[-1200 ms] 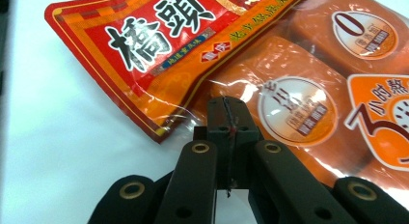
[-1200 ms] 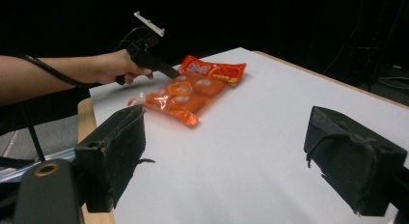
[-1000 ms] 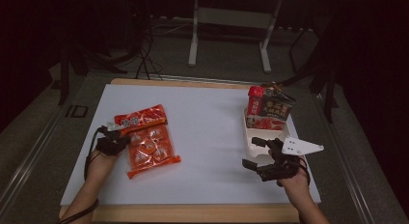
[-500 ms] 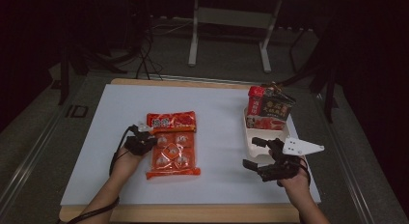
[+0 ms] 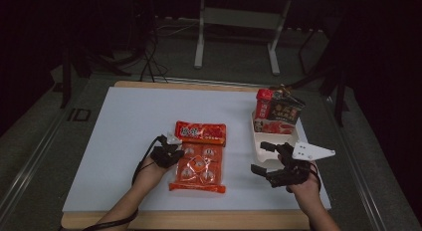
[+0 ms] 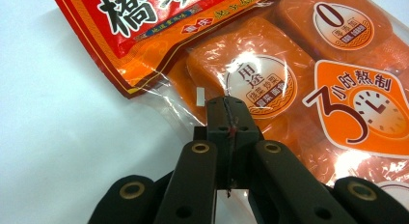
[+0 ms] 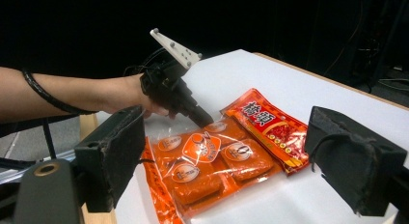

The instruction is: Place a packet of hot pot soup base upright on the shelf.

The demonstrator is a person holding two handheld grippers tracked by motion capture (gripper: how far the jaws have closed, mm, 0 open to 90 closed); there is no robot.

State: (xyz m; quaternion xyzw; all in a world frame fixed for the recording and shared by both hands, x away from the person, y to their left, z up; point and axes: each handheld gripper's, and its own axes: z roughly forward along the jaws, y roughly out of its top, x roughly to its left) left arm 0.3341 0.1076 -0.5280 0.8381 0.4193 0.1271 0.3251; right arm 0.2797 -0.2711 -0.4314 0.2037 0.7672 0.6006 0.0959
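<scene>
An orange and red packet [image 5: 199, 159] of sealed orange blocks lies flat on the white table top, near the middle. My left gripper [image 5: 171, 152] is at the packet's left edge, shut on its clear plastic rim. In the left gripper view the two black jaws [image 6: 230, 105] meet on the film at the edge of the packet [image 6: 289, 74]. My right gripper [image 5: 260, 157] rests to the right of the packet, its jaws wide apart with nothing between them. The right gripper view looks across the packet [image 7: 217, 156] at the left gripper [image 7: 202, 120] and its hand.
A white tray [image 5: 278, 141] stands at the right, just beyond my right gripper, with a red and dark carton [image 5: 278, 109] upright at its far end. The white sheet [image 5: 124, 126] lies on a wooden table [image 5: 189, 219]. Metal stand legs rise behind it.
My left gripper has dragged the orange packet from the left part of the table rightward to the middle. The right gripper has stayed where it was.
</scene>
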